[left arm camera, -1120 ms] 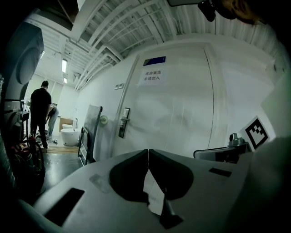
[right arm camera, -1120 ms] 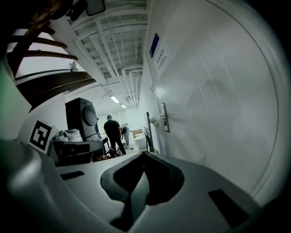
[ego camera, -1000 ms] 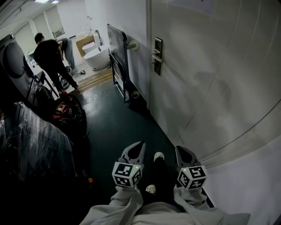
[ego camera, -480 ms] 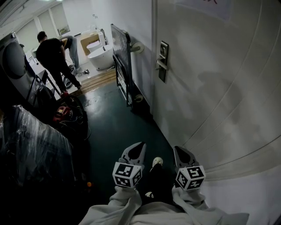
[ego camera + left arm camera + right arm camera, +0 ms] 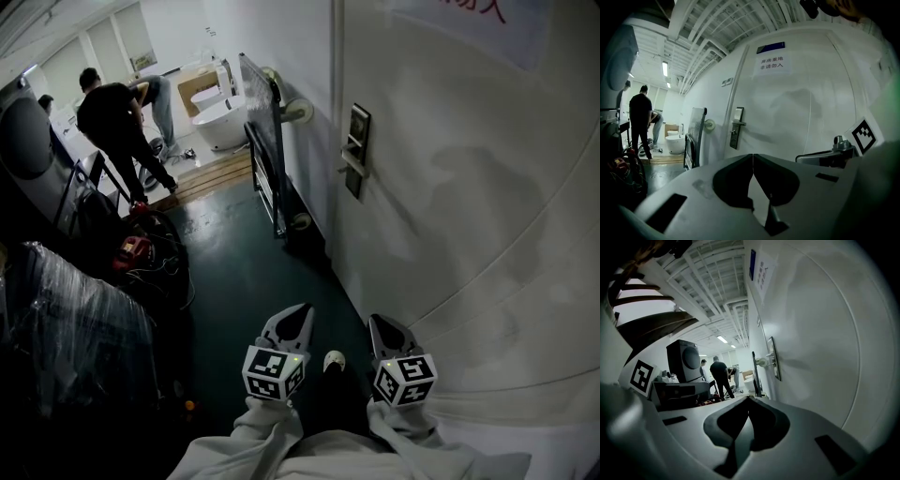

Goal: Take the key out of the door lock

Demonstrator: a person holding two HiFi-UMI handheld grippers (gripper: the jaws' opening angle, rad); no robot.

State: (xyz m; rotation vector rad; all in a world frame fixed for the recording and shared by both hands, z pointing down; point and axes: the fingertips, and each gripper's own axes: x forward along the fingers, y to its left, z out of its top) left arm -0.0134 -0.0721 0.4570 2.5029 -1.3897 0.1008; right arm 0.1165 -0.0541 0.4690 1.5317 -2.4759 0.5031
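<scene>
The white door (image 5: 469, 216) fills the right side of the head view. Its dark lock plate (image 5: 357, 150) with a metal handle sits far ahead of both grippers; a key is too small to make out. The left gripper (image 5: 299, 312) and right gripper (image 5: 378, 322) hang low in front of my body, side by side, both shut with nothing between the jaws. In the left gripper view the lock plate (image 5: 736, 127) stands well beyond the shut left gripper (image 5: 753, 156). The right gripper view shows the lock plate (image 5: 774, 359) edge-on, past the shut right gripper (image 5: 748, 398).
A dark metal cart (image 5: 267, 141) leans on the wall just past the door. Two people (image 5: 112, 117) stand at the far end by a white bathtub (image 5: 217, 120). Plastic-wrapped goods (image 5: 66, 323) and a red tool (image 5: 133, 249) line the left of the dark green floor (image 5: 244, 272).
The view has moved forward along the door: the lock plate now looks nearer and sits lower and further right. Both grippers stay low and shut.
</scene>
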